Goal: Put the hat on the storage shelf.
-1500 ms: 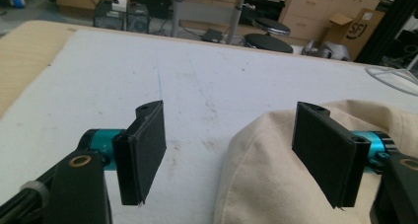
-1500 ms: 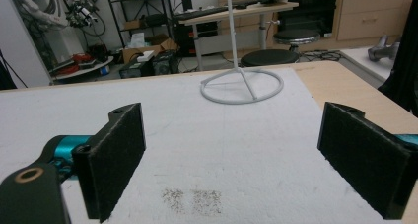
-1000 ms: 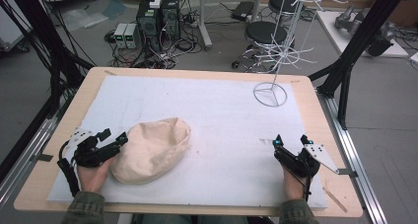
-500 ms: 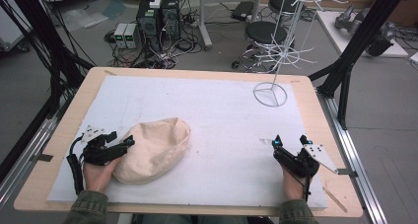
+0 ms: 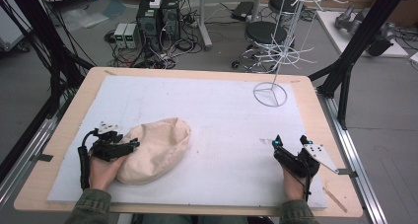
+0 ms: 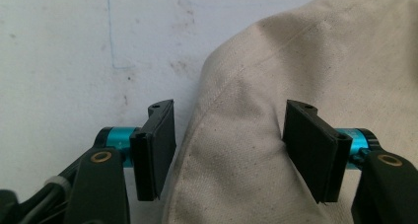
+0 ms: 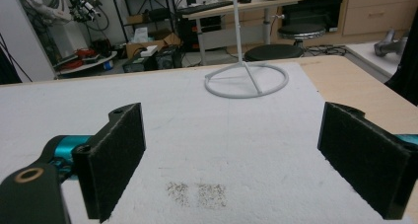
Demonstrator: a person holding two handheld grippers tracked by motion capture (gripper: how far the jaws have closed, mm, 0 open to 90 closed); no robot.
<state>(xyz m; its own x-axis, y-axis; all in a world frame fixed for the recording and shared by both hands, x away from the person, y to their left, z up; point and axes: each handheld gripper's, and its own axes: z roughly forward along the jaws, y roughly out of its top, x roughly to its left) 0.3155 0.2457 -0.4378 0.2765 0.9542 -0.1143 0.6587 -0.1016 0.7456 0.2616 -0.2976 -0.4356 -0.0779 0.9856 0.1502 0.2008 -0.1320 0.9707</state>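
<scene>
A cream cloth bundle (image 5: 155, 150) with a stitched seam lies on the white mat (image 5: 222, 115), left of the middle. My left gripper (image 5: 118, 147) stands open at the bundle's left edge. In the left gripper view a fold of the cloth (image 6: 246, 110) lies between the open jaws of my left gripper (image 6: 231, 152); one jaw is beside the seam and the other rests against the fabric. My right gripper (image 5: 290, 141) stands open near the mat's front right corner, with nothing but bare mat between its jaws (image 7: 236, 155).
A white wire display stand rises from a ring base (image 5: 270, 94) at the back right of the mat; the right gripper view shows that base (image 7: 246, 81) straight ahead. The wooden table edge (image 5: 197, 72) borders the mat. Computers, cables and a stool stand on the floor beyond.
My left gripper has slid right, and its open jaws now straddle the bundle's left edge. The right gripper has hardly moved.
</scene>
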